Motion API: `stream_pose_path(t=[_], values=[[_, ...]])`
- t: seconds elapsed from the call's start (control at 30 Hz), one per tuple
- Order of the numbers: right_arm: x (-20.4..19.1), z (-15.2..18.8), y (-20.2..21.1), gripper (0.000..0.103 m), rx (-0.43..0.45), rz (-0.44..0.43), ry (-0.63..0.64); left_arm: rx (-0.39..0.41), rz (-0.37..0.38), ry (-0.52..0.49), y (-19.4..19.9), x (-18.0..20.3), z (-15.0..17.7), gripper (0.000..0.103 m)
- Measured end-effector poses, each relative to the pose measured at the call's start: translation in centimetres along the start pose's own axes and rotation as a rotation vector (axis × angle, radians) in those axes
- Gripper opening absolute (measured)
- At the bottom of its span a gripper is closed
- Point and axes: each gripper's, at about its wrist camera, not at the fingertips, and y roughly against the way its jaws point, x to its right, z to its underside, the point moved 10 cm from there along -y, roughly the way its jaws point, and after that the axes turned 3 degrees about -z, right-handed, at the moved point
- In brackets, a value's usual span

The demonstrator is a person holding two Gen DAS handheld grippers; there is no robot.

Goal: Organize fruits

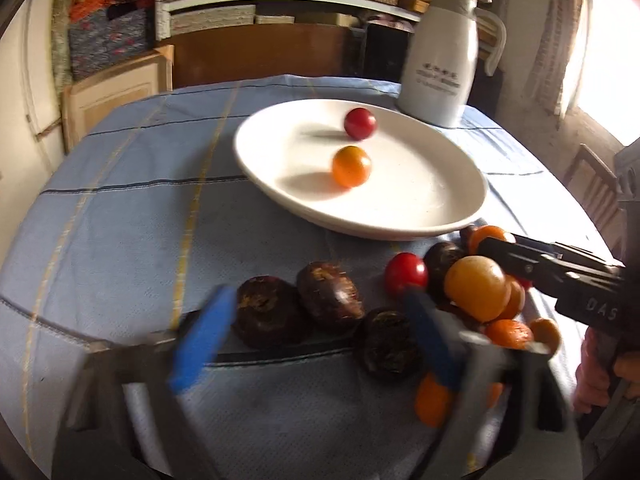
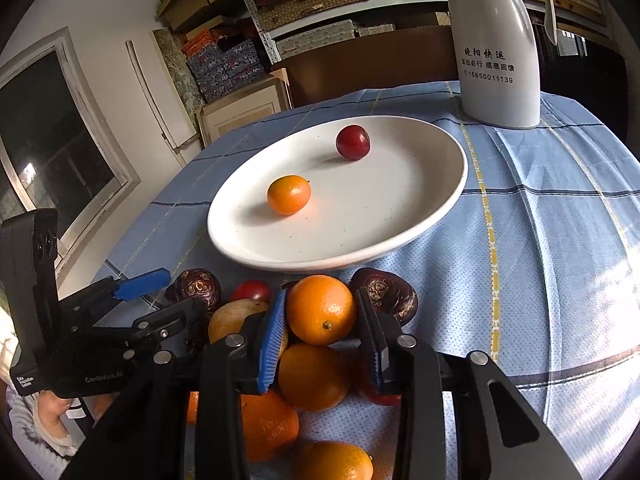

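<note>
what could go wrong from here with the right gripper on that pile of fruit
1. The right gripper straddles an orange packed against other fruit; closing may nudge neighbours, which could roll across the cloth.
2. The plate is shallow, and the small orange and red fruit lie loose, so a dropped orange might knock them.

Glossy plate (image 2: 440, 208) — woven cloth (image 2: 560, 240)
</note>
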Motion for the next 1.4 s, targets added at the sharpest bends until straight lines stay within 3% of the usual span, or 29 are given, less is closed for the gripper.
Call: stream_pose_path(t=[0.33,0.4,0.43,0.47,0.6,0.7,0.93,1.0,1.2,1.3,1.4], values=[[0.4,0.1,0.7,0.036,0.009,0.010,-0.010,0.006,0.015,-0.100,-0.3,1.9,0.0,0.049],[0.5,0.2,0.9,0.036,0.012,0.014,-0.010,0.009,0.028,-0.104,0.0,2.0,0.0,0.042],[0.5,0.2,1.0,0.036,0.013,0.014,-0.013,0.010,0.029,-0.109,0.0,2.1,0.0,0.027],[0.6,0.2,1.1,0.036,0.013,0.014,-0.017,-0.016,0.060,-0.113,-0.4,2.6,0.2,0.022],[0.8,0.2,1.2,0.036,0.014,0.015,-0.023,-0.035,0.014,-0.137,-2.0,2.4,-0.1,0.025],[0.8,0.2,1.1,0.036,0.014,0.015,-0.026,-0.056,0.072,-0.068,-2.7,1.9,-0.3,0.028],[0.6,0.2,1.1,0.036,0.014,0.016,-0.024,-0.052,0.050,-0.077,-3.2,2.0,-0.8,0.030],[0.6,0.3,1.2,0.036,0.013,0.008,-0.030,-0.050,0.054,-0.078,-2.8,2.1,-0.6,0.026],[0.0,0.3,3.2,0.035,0.052,-0.055,-0.044,0.040,0.059,-0.072,1.7,2.2,0.1,0.023],[-0.2,-0.6,4.7,0.035,0.113,-0.068,-0.045,0.105,0.060,-0.042,3.6,1.7,-1.4,0.023],[-0.2,-2.6,4.6,0.035,0.143,-0.054,-0.050,0.099,0.055,-0.020,2.4,1.5,-3.8,0.022]])
